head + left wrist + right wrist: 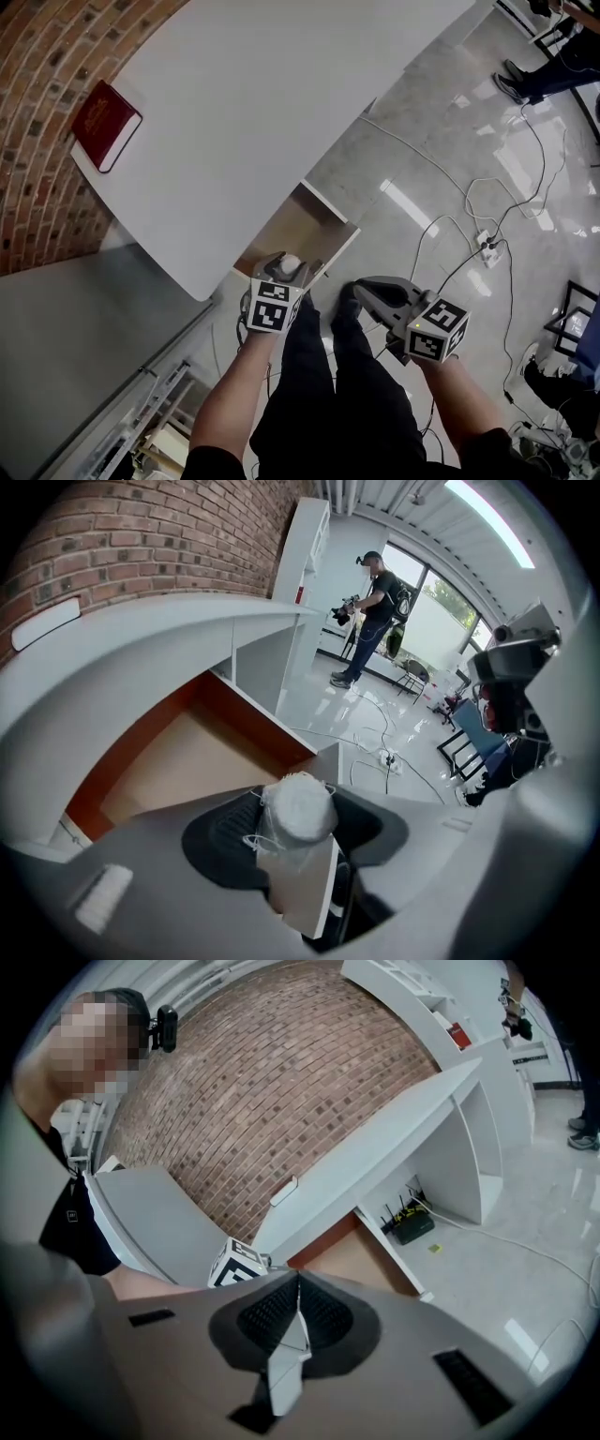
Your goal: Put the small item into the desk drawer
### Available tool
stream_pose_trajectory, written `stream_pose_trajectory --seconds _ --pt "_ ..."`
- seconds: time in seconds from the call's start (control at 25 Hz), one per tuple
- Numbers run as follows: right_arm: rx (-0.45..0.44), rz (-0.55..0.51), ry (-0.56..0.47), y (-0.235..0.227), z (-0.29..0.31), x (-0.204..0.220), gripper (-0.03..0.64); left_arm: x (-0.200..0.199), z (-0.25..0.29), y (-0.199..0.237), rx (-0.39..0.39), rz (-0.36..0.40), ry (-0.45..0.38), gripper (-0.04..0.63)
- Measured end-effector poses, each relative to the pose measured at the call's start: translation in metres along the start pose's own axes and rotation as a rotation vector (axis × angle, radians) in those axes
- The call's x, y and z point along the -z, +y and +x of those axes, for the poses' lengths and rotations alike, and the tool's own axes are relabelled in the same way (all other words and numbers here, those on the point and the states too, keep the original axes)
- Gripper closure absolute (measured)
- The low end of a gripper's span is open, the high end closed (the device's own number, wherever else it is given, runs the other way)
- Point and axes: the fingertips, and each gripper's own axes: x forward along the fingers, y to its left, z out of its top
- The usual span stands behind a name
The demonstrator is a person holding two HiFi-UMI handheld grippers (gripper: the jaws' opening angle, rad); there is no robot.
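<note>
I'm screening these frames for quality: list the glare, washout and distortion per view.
Head view: bright streaks of glare lie on the glossy floor; the white desk top is nearly washed out. Left gripper view: fisheye bows the desk's edge, yet the white thread spool is sharp. Right gripper view: the brick wall bulges into a dome.

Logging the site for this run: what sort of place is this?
Probably an office or lab workspace: white desk with an open drawer, brick wall, power strip on the floor.
</note>
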Motion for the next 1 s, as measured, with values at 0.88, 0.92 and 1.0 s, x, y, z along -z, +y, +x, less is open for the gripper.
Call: stream_pose_trajectory --seconds 0.88,0.92,1.0 --pt "0.049 0.089 -0.021 -0.045 -0.001 0.032 0.603 0.064 0.111 0.044 -0.024 0.065 0.348 0.387" --pt "0.053 0.093 -0.022 -0.047 -0.003 0.033 0.603 0.065 0.114 0.046 -0.025 0.057 0.352 0.387" --pt "0.063 0.1 -0.025 -0.053 -0.005 0.036 0.603 0.067 0.12 0.047 -0.025 0.053 0.359 0.387"
